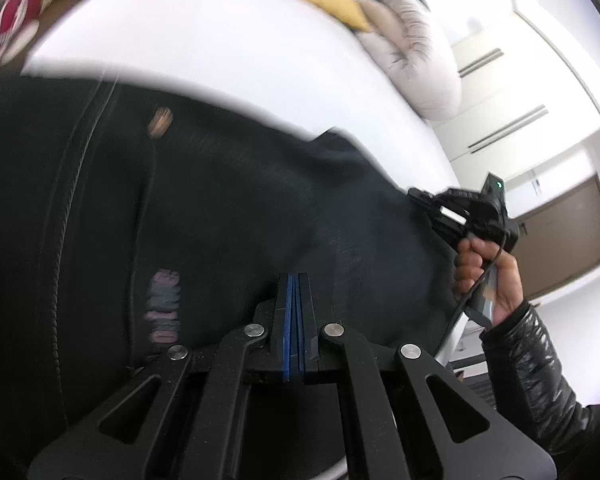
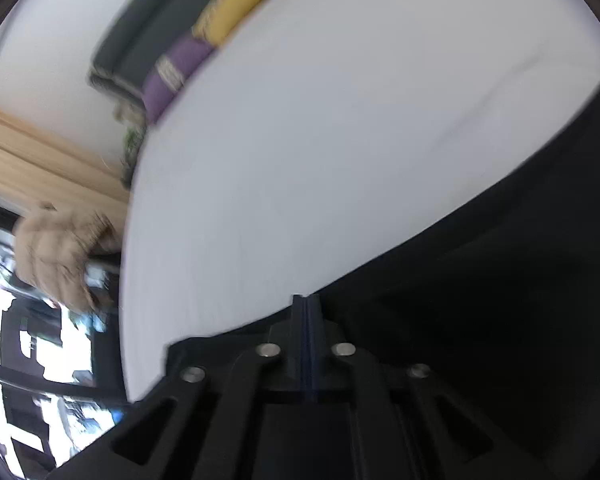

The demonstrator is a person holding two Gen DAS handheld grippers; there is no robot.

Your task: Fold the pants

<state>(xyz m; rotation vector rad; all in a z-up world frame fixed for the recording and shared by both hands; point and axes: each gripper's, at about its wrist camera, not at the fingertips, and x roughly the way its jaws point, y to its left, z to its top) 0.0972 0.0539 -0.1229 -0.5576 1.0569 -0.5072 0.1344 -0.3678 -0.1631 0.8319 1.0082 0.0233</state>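
The black fabric pants lie spread on the white bed. The left tool is clenched over them; the right tool is clenched at their edge.

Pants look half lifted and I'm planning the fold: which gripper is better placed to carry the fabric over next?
Probably right. The right gripper sits shut at the edge of the black pants, with bare white surface ahead. The left gripper is shut mid-cloth, likelier the anchor.
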